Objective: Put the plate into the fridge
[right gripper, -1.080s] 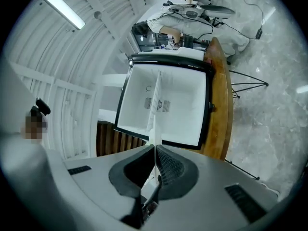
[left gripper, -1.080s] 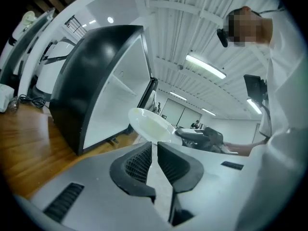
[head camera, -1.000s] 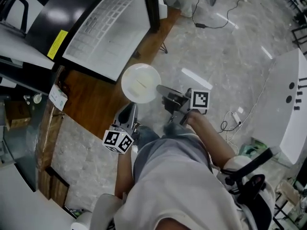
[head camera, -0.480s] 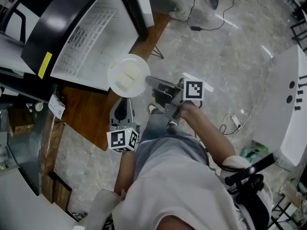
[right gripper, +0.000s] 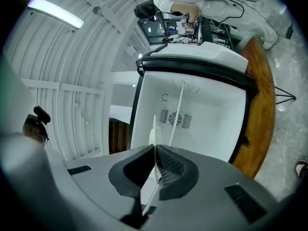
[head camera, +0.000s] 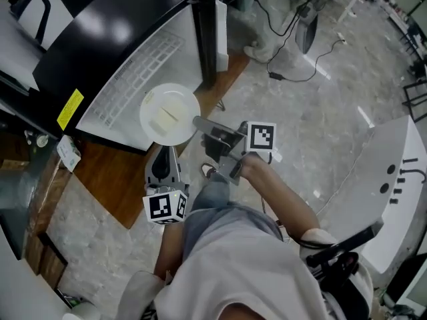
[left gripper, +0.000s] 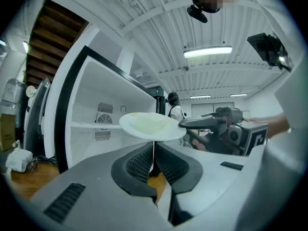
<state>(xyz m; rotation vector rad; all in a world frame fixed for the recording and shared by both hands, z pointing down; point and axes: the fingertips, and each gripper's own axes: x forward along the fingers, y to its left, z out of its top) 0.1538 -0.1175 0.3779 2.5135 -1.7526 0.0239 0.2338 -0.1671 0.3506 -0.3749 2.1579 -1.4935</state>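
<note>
The white plate [head camera: 169, 114] hangs level in front of the open fridge [head camera: 137, 72]. My right gripper [head camera: 197, 121] is shut on the plate's right rim. In the right gripper view the plate [right gripper: 154, 129] shows edge-on between the pads, with the fridge's white inside [right gripper: 202, 114] ahead. My left gripper [head camera: 164, 151] sits just below the plate's near edge and points at it. Its jaws have just been closing, and nothing is between them. The left gripper view shows the plate [left gripper: 149, 125] above the left gripper [left gripper: 154, 150], which is all but shut, and the fridge shelf [left gripper: 94, 125] beyond.
The fridge has a black frame [head camera: 100, 29] and stands on a wooden platform [head camera: 110, 179]. Cables [head camera: 293, 65] trail over the marble floor behind it. A white table [head camera: 393, 179] is at the right. A person [left gripper: 174, 107] stands far back in the room.
Both grippers and the plate have moved up and to the left in the head view, closer to the fridge opening. The plate now lies over the fridge's white inside.
</note>
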